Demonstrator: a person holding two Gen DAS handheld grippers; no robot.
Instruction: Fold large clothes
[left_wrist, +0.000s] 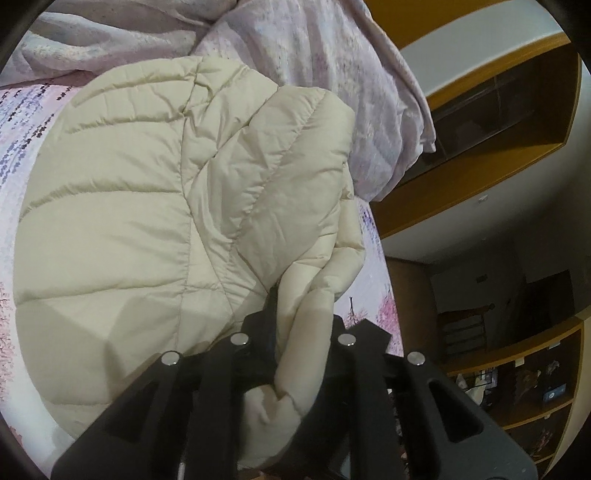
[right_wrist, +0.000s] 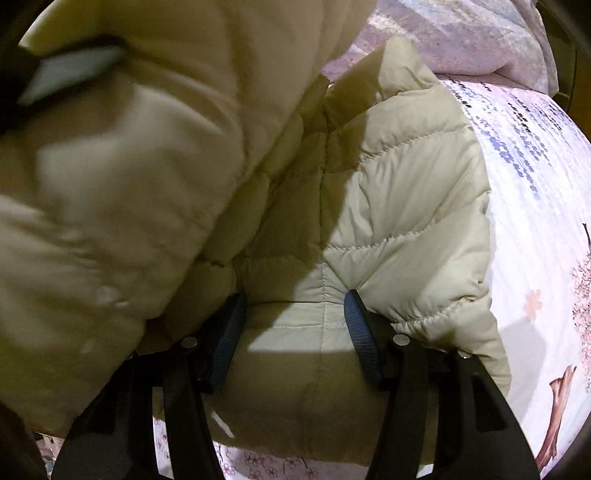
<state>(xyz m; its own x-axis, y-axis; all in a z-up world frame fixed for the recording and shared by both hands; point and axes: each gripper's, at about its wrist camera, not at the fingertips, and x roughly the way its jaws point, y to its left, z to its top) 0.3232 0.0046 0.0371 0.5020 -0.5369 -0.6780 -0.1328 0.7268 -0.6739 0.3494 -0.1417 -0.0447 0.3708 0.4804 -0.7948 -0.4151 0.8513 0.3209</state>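
My left gripper (left_wrist: 295, 325) is clamped on a bunched fold of the cream quilted puffer jacket (left_wrist: 122, 206), fabric spilling out toward 6 o'clock. The jacket lies spread on the pink floral bedsheet (left_wrist: 22, 140), filling my left view from 9 to 12. A crumpled lilac blanket (left_wrist: 332, 55) sits at 1 o'clock. My right gripper (right_wrist: 291, 325) stands with jaws apart, straddling the jacket's hem; blue pads (right_wrist: 360, 332) at both sides, grip unclear.

Puffer jacket (left_wrist: 122, 206) spread on the bedsheet (right_wrist: 535, 206), crumpled blanket (left_wrist: 314, 48) behind it, shelves (left_wrist: 524, 373) right of the bed
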